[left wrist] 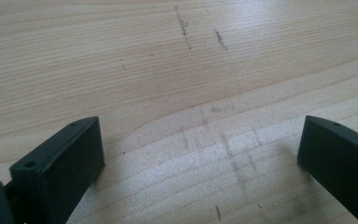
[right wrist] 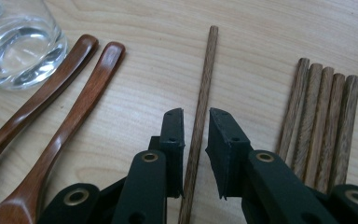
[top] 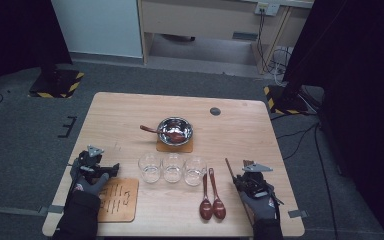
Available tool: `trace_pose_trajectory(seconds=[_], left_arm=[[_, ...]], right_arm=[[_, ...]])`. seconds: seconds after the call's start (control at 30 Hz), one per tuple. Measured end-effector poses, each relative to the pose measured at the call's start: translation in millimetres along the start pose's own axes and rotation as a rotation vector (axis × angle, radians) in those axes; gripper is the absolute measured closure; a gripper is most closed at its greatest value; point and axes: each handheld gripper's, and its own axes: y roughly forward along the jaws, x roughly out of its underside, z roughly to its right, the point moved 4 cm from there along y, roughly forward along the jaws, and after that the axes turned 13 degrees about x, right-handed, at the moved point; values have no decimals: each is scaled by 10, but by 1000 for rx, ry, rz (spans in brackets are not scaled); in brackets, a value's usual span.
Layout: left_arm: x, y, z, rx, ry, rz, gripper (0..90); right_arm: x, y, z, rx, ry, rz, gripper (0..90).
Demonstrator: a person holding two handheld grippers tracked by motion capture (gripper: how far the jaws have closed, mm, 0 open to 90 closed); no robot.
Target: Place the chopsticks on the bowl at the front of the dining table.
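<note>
My right gripper (right wrist: 196, 116) lies low over the table with a single brown chopstick (right wrist: 205, 79) running between its jaws. A thin gap shows on the right side of the stick, so the pads are not pressing on it. A bundle of several more chopsticks (right wrist: 321, 116) lies just right of it. From above, this gripper (top: 239, 177) sits at the front right with the lone chopstick (top: 228, 167) pointing away from it. My left gripper (left wrist: 200, 140) stands wide open over bare wood, and from above it (top: 111, 169) rests at the front left.
Two wooden spoons (top: 211, 200) lie left of the right gripper, near a row of three glasses (top: 172, 167). A metal bowl (top: 175, 131) holding a spoon (top: 150, 130) sits on a coaster (top: 175, 146). A wooden mat (top: 117, 200) lies at the left hand.
</note>
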Motion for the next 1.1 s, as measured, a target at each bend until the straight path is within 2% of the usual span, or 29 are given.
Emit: trace_pose_trajectory(seconds=[0.23,0.47,0.87,1.1], left_arm=[[0,0,0,0,0,0,0],[-1,1,0,0,0,0,0],[-3,3,-1,1,1,0,0],[-3,3,-1,1,1,-1,0]], right_arm=[[78,11,-37,14,-20,-40,789],[95,48,-36,23,-27,-54,830],[-10,146,-107,-3,-29,-32,833],[19,74,-56,-5,-12,-17,807]])
